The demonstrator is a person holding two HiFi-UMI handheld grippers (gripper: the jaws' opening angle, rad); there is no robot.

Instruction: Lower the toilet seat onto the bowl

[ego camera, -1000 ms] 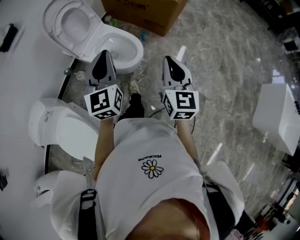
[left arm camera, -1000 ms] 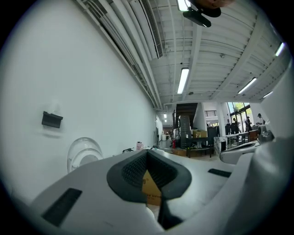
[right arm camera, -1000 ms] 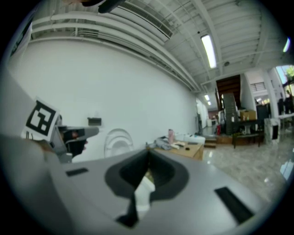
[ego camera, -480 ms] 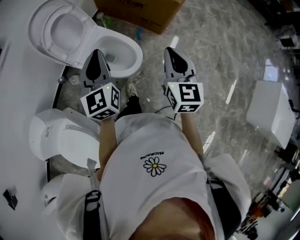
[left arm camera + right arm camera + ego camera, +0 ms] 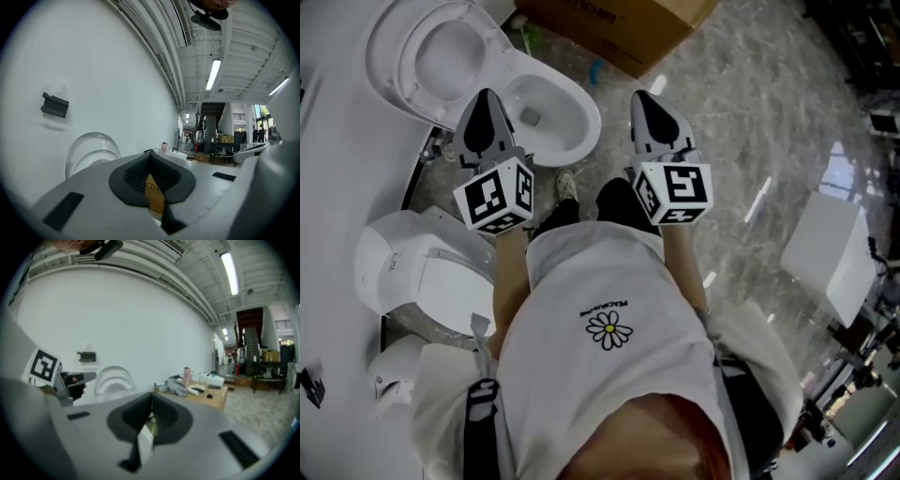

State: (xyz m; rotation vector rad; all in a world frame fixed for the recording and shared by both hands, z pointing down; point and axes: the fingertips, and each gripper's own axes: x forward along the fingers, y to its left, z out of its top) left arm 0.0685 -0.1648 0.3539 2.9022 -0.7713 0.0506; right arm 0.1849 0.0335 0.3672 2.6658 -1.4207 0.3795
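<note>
White toilet seat point(image 5: 399, 77) upright behind bowl point(image 5: 585, 127)

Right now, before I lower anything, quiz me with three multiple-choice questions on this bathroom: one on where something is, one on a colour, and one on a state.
1. In the head view, where is the cardboard box relative to the bowl?
A. Beyond it, at the top edge
B. Standing inside it
C. Between the person's feet

2. What colour is the floor?
A. Green
B. Red
C. Grey with pale veins

3. How does the toilet seat stand?
A. Down on the bowl
B. Raised, bowl open
C. Taken off, lying on the floor

Answers:
1 A: the box sits past the bowl, cut by the frame's top.
2 C: the floor reads as glossy grey marbled stone.
3 B: the seat stands up behind the bowl, whose inside is uncovered.
</note>
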